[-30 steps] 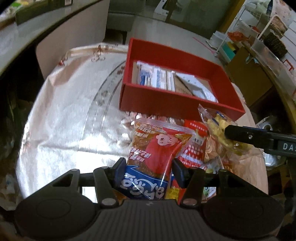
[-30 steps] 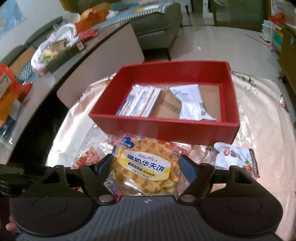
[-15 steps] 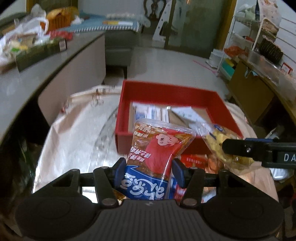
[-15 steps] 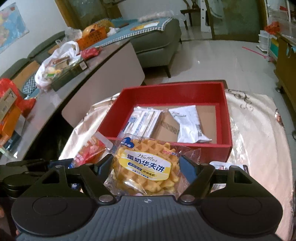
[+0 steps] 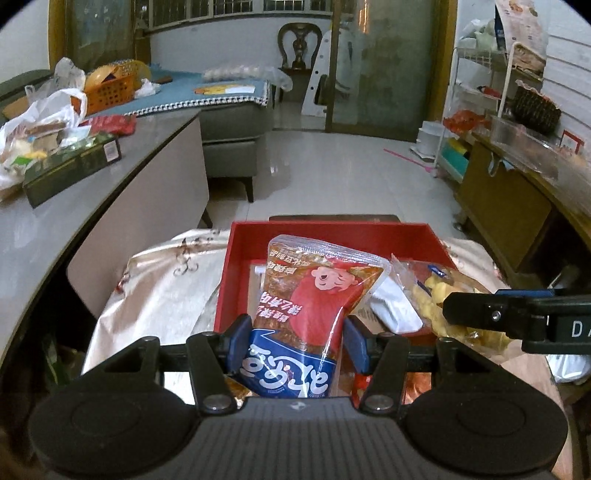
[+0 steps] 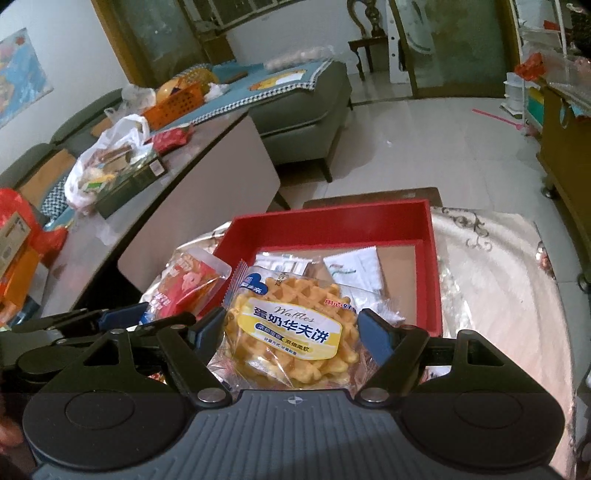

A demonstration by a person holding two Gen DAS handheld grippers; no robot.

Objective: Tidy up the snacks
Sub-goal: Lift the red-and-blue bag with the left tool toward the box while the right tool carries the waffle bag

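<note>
pale glossy tiled floor [image 5: 332,173], grey sofa [image 5: 229,125], barred window [image 5: 229,7], wooden chair [image 5: 295,40].

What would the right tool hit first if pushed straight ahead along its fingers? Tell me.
Most likely the red box: the right tool, shut on the waffle pack, points down toward its open inside, where white packets lie. Depth is unclear, so the near wall could come first.

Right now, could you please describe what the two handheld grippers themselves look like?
Both look alike: the left gripper and right gripper have a grey ribbed body with two round discs, black angular linkage arms with silver pivot screws, and blue pads on the jaws. Seen side-on from the left wrist view, the right one shows white lettering. No cables or sleeves show.
</note>
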